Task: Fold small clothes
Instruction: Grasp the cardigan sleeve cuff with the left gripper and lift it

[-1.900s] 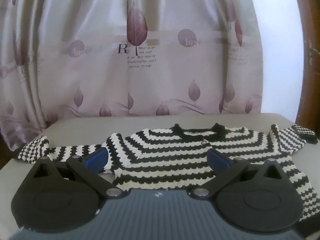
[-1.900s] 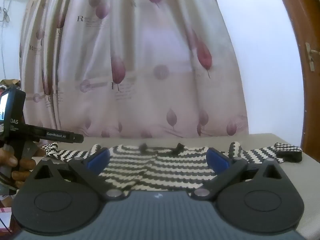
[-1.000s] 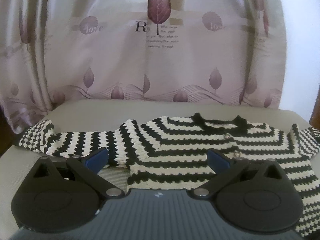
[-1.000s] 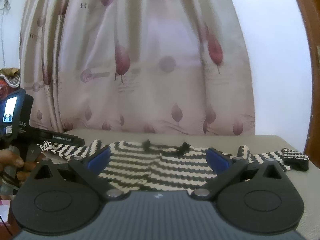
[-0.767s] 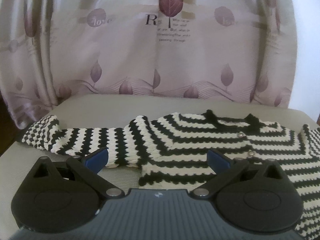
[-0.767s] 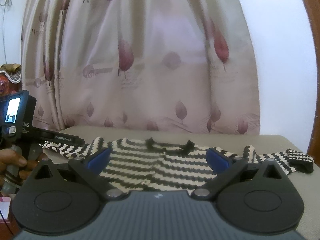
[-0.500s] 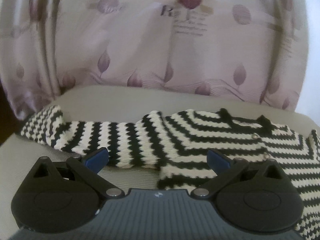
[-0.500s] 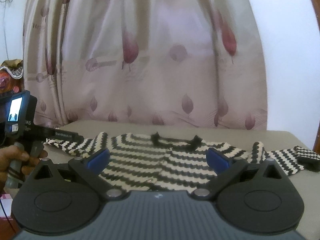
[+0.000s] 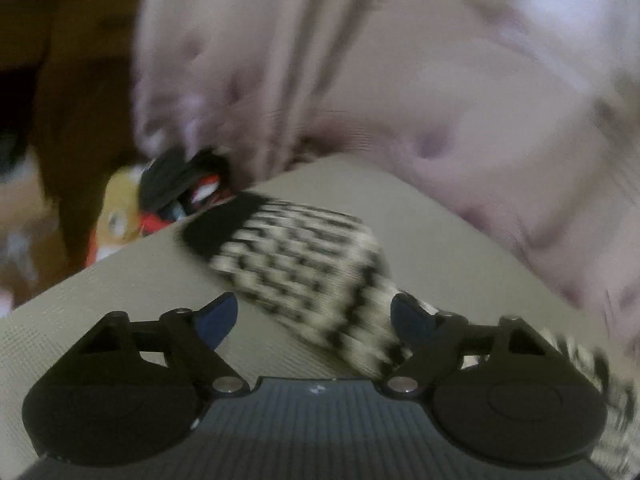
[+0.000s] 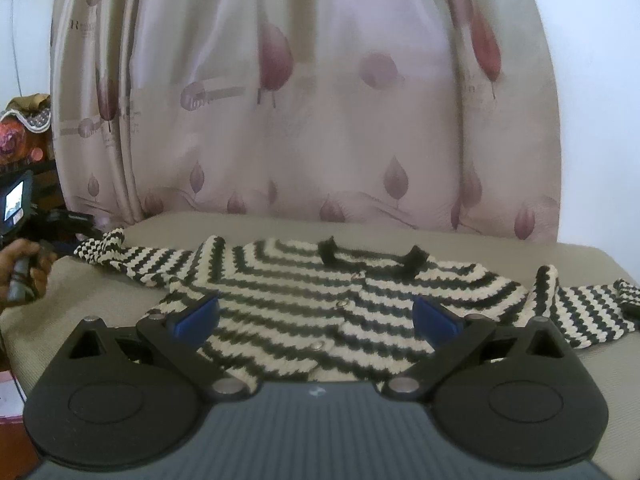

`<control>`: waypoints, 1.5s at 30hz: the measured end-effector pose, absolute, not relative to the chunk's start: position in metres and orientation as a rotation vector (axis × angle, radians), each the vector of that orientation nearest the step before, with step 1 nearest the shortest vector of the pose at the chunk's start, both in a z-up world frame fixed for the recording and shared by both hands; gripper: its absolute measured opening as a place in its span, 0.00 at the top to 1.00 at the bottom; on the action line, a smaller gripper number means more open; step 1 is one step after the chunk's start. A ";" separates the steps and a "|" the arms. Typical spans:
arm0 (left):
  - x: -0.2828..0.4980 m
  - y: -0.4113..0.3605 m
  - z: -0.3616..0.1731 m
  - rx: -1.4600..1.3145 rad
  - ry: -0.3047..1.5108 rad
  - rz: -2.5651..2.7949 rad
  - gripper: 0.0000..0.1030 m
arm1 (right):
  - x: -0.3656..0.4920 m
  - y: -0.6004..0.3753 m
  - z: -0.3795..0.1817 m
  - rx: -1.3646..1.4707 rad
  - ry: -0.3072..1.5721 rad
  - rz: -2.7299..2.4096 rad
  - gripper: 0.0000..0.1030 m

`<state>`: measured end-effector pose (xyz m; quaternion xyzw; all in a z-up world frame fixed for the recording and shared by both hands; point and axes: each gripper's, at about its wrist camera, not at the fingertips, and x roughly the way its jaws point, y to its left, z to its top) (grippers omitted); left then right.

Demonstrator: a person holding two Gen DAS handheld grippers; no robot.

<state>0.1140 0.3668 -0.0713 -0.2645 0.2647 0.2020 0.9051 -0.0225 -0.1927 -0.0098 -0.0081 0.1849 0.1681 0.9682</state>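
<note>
A black-and-cream striped cardigan [image 10: 304,304] lies flat on the desk [image 10: 100,304], sleeves outstretched sideways, neckline toward the curtain [image 10: 320,100]. The left hand-held gripper [image 9: 314,316] is closing astride one sleeve [image 9: 304,256]; the right hand-held gripper [image 10: 316,316] is spread apart.

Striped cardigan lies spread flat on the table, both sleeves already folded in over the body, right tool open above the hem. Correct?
Not quite. The sleeves are not folded in: in the right wrist view the striped cardigan lies spread on the table with its left sleeve and right sleeve stretched out to the sides. The right tool is open above the hem, as you said.
</note>
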 end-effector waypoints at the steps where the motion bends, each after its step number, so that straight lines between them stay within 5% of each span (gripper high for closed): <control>1: 0.114 0.385 -0.075 -0.611 0.549 0.420 0.22 | -0.021 -0.192 -0.011 -0.019 0.378 0.341 0.00; 13: 0.139 0.431 -0.081 -0.693 0.522 0.391 0.23 | -0.012 -0.184 -0.016 -0.035 0.405 0.346 0.00; 14: 0.144 0.432 -0.082 -0.688 0.518 0.390 0.28 | -0.012 -0.185 -0.015 -0.035 0.404 0.346 0.00; 16: 0.151 0.432 -0.086 -0.665 0.540 0.410 0.95 | -0.013 -0.186 -0.015 -0.031 0.406 0.344 0.00; 27: 0.074 0.426 -0.048 -0.776 0.273 0.580 0.94 | -0.025 -0.202 -0.005 0.000 0.375 0.305 0.00; 34: 0.061 0.403 -0.052 -0.678 0.419 0.627 0.94 | -0.032 -0.224 -0.008 0.101 0.381 0.274 0.00; 41: 0.022 0.389 -0.061 -0.642 0.380 0.781 0.89 | -0.047 -0.243 -0.008 0.124 0.357 0.225 0.00; 42: 0.019 0.386 -0.059 -0.623 0.374 0.796 0.85 | -0.049 -0.248 -0.009 0.139 0.358 0.215 0.00; 45: 0.006 0.366 -0.046 -0.514 0.332 0.842 0.46 | -0.054 -0.268 -0.016 0.208 0.381 0.188 0.00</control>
